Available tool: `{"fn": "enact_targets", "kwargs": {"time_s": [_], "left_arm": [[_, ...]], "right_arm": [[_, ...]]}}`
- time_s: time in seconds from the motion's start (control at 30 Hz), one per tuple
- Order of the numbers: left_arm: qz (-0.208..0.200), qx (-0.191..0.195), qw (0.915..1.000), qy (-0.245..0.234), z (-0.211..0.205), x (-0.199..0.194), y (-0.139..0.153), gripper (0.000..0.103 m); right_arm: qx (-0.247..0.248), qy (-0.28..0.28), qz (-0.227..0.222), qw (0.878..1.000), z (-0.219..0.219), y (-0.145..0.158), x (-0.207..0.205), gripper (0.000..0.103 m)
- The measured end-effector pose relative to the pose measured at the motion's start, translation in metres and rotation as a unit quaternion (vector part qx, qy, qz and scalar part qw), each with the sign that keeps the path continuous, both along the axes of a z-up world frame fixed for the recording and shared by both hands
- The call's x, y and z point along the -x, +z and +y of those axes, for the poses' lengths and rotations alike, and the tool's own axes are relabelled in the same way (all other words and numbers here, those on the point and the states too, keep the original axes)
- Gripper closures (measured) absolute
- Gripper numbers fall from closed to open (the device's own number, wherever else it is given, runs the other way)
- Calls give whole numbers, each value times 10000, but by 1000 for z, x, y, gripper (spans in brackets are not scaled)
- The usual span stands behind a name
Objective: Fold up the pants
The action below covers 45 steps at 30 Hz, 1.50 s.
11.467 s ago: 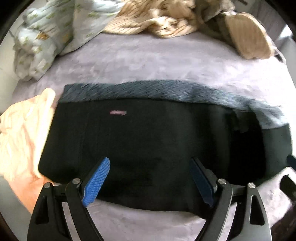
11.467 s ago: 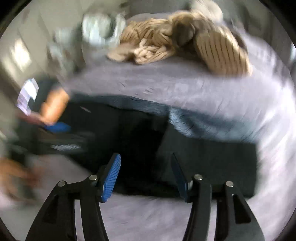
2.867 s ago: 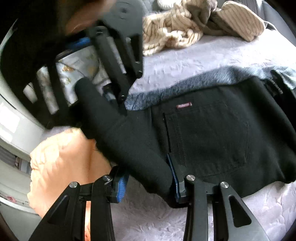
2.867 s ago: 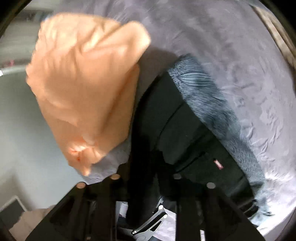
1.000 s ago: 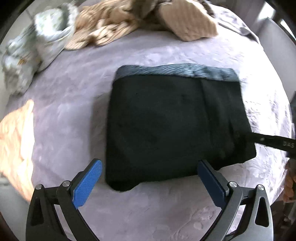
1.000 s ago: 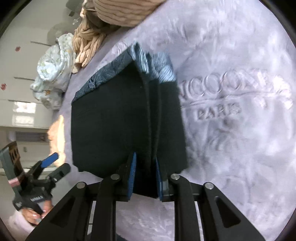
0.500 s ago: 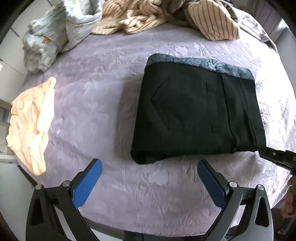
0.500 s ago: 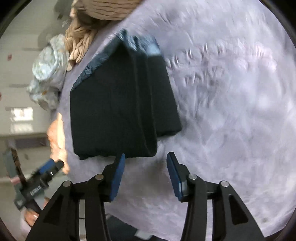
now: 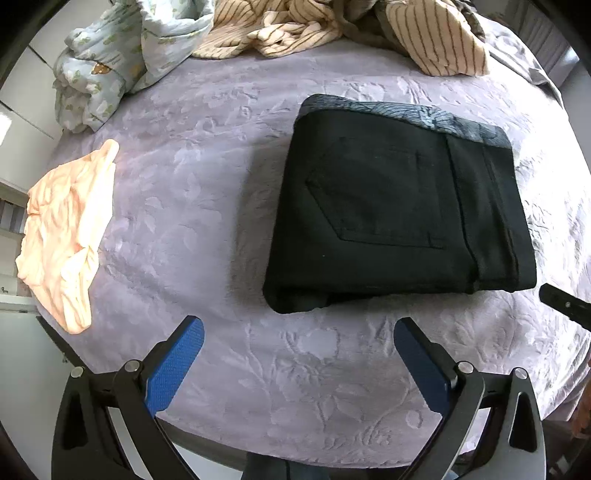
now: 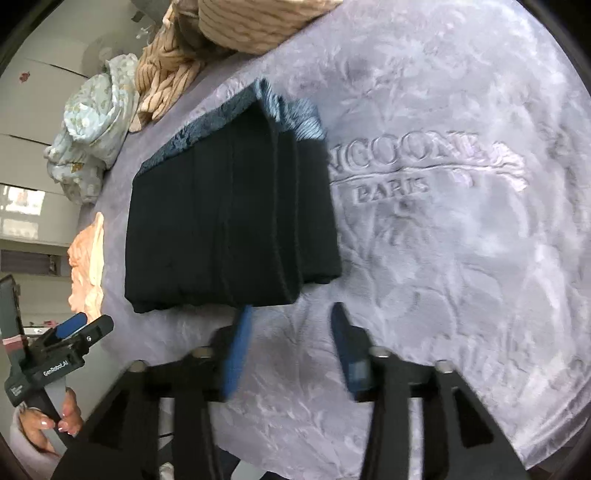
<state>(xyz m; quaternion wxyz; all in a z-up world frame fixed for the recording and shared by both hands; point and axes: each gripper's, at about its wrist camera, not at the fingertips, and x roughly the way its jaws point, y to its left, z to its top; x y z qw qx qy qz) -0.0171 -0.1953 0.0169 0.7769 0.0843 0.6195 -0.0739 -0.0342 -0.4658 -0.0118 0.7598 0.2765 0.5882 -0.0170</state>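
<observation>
The pants (image 9: 399,210), folded into a compact stack on the bed (image 9: 207,155), are seen at twelve o'clock just beyond the nearer right gripper (image 10: 291,350), whose empty jaws have just been opening, while the left gripper (image 9: 299,365) is held wide and empty further back.

Folded black pants (image 9: 399,210), open left claw (image 9: 295,354)

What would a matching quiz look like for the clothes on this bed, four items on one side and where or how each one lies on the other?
Items:
1. black pants
2. peach garment
3. striped beige clothes
4. pale blue floral bundle

States:
A. crumpled at the far left corner
B. folded into a neat rectangle mid-bed
C. heaped along the far edge
D. flat at the left edge

Pairs: 1-B, 2-D, 3-C, 4-A
</observation>
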Motion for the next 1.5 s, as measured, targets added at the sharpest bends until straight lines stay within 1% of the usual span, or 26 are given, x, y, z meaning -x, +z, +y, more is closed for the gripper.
{"fn": "enact_targets", "kwargs": {"time_s": [0.1, 0.17, 0.3, 0.47, 0.6, 0.73, 0.87, 0.93, 0.97, 1.0, 1.03, 1.07, 1.17, 1.23, 1.27, 1.33, 1.4, 1.5], "left_arm": [[10, 0, 10000, -65, -4, 2, 0, 0], [18, -6, 9999, -115, -6, 2, -1, 0], [51, 3, 9998, -206, -10, 1, -4, 0], [128, 57, 9995, -295, -14, -3, -12, 0], [174, 101, 9991, -383, -16, -10, -22, 0], [90, 153, 9990, -415, -12, -30, -29, 0], [-6, 243, 9993, -282, -3, -67, -33, 0], [-61, 257, 9994, -237, -1, -86, -35, 0], [-117, 248, 9993, -248, -1, -97, -36, 0], [-143, 238, 9993, -262, -2, -105, -36, 0], [-161, 242, 9992, -276, -3, -110, -37, 0], [-167, 266, 9991, -300, -4, -118, -39, 0], [-84, 288, 9990, -339, -7, -133, -49, 0], [-17, 308, 9988, -369, -9, -134, -55, 0], [-9, 325, 9987, -405, -10, -134, -57, 0], [-31, 339, 9983, -468, -12, -134, -58, 0], [-14, 356, 9981, -503, -12, -135, -58, 0], [83, 435, 9977, -517, -11, -137, -61, 0]], "right_arm": [[-43, -104, -13, 9999, -7, 3, 6, 46], [-78, -174, 25, 9998, -10, 2, 8, 41], [-83, -294, 59, 9995, -12, -1, 14, 38], [-103, -397, 186, 9990, -10, -6, 19, 29], [-56, -459, 268, 9986, -8, -10, 19, 27], [137, -505, 323, 9981, -6, -13, 16, 26], [328, -633, 258, 9971, -6, -10, 5, 26], [454, -667, 140, 9966, -5, -4, -9, 26], [505, -638, 54, 9967, -3, -1, -17, 29], [550, -593, -66, 9967, 0, 4, -26, 35], [575, -552, -154, 9967, 2, 7, -33, 55], [628, -466, -265, 9966, 6, 11, -45, 64], [750, -322, -363, 9960, 12, 14, -76, 69], [842, -182, -400, 9955, 17, 12, -99, 69], [879, -128, -375, 9953, 18, 9, -103, 69], [1036, 34, -91, 9946, 21, -6, -121, 69], [1282, -69, 86, 9917, 17, -13, -124, 69], [885, -441, 4, 9951, 4, -11, -117, 68]]}}
